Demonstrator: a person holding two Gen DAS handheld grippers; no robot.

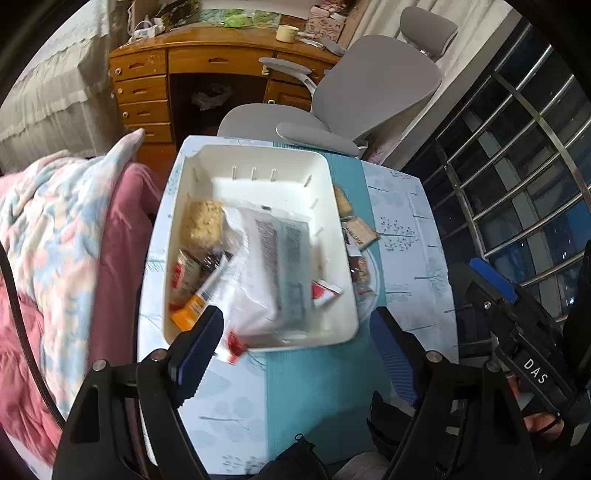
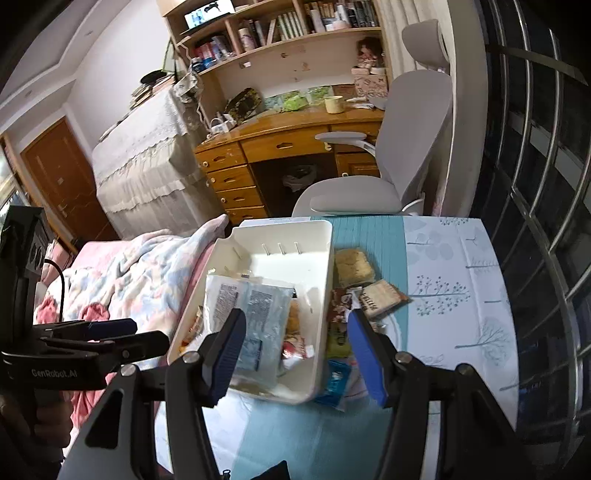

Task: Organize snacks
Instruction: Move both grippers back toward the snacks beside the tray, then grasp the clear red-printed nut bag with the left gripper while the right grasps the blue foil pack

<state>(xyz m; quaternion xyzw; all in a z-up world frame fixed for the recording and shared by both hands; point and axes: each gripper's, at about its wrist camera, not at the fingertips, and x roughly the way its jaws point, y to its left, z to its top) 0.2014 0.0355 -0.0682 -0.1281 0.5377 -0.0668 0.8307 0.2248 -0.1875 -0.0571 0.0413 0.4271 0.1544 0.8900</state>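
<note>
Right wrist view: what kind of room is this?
Most likely a bedroom that doubles as a study. A bed with a pink and blue floral blanket lies left of the small table, a wooden desk with drawers and a bookshelf stand behind, and a grey office chair is pulled up.

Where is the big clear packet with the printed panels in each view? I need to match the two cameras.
Left wrist: clear packet at picture centre, inside the white bin, its near end over the rim.
Right wrist: clear packet left of centre, in the bin.
Shared landmark: grey chair behind the table.
</note>
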